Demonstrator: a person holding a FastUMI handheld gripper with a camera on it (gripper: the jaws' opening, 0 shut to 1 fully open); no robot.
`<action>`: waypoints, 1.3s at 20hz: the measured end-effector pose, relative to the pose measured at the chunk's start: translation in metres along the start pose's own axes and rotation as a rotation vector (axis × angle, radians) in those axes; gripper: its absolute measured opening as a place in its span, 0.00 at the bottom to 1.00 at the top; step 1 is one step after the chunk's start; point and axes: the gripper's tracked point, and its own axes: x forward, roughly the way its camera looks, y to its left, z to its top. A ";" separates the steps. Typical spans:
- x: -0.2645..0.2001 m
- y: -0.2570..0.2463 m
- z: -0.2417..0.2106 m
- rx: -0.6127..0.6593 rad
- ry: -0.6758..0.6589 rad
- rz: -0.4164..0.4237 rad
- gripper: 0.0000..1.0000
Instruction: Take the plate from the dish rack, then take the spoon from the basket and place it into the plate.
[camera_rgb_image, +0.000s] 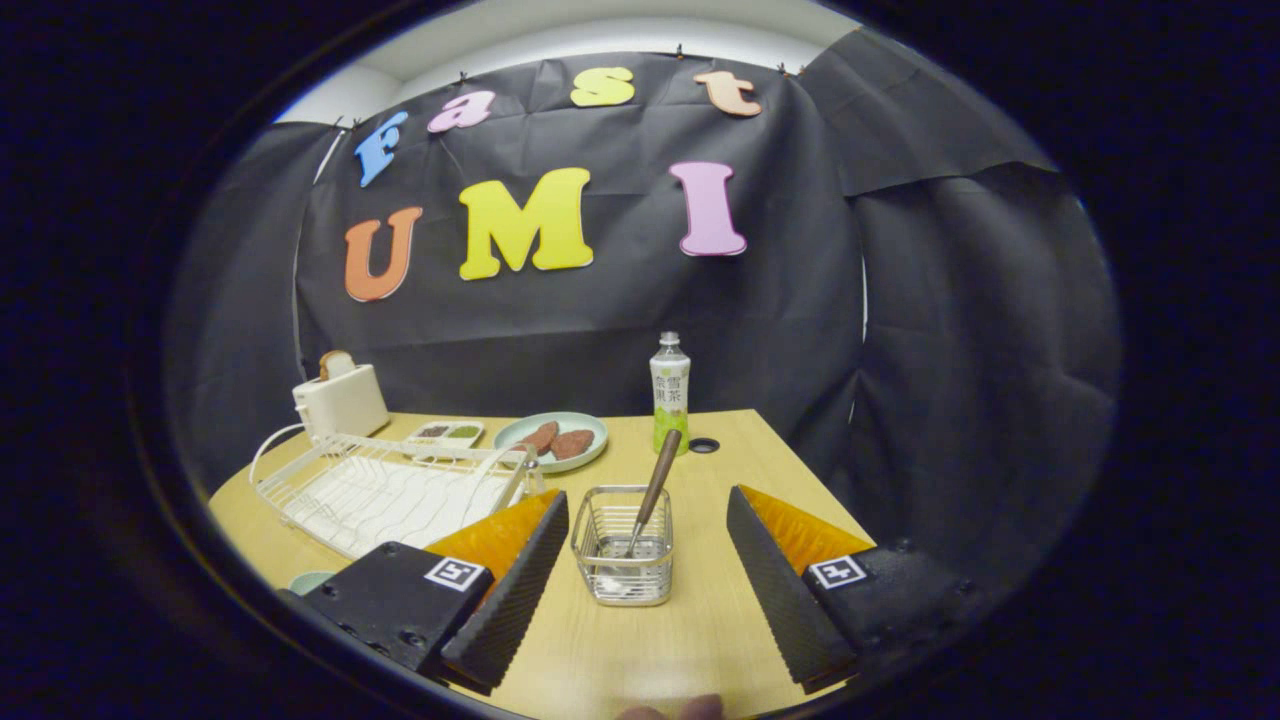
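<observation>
A spoon (655, 488) with a brown handle stands tilted in a small wire basket (625, 570) on the wooden table. The basket sits between my gripper's (647, 578) two fingers, which are spread wide and touch nothing. To the left of the fingers lies the white wire dish rack (385, 490), with no plate standing in it. A pale green rim (308, 580), possibly the plate, peeks out beside the left finger, mostly hidden.
Beyond the rack are a white toaster (342, 400) with bread, a small divided dish (446, 434) and a plate with brown food (552, 440). A green-labelled bottle (670, 392) stands behind the basket. The table's right edge runs near the right finger.
</observation>
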 end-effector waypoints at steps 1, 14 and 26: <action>0.011 -0.001 0.004 0.002 0.005 0.003 1.00; 0.122 -0.008 0.011 0.153 0.113 0.015 1.00; 0.119 -0.004 0.017 0.240 0.121 0.033 0.21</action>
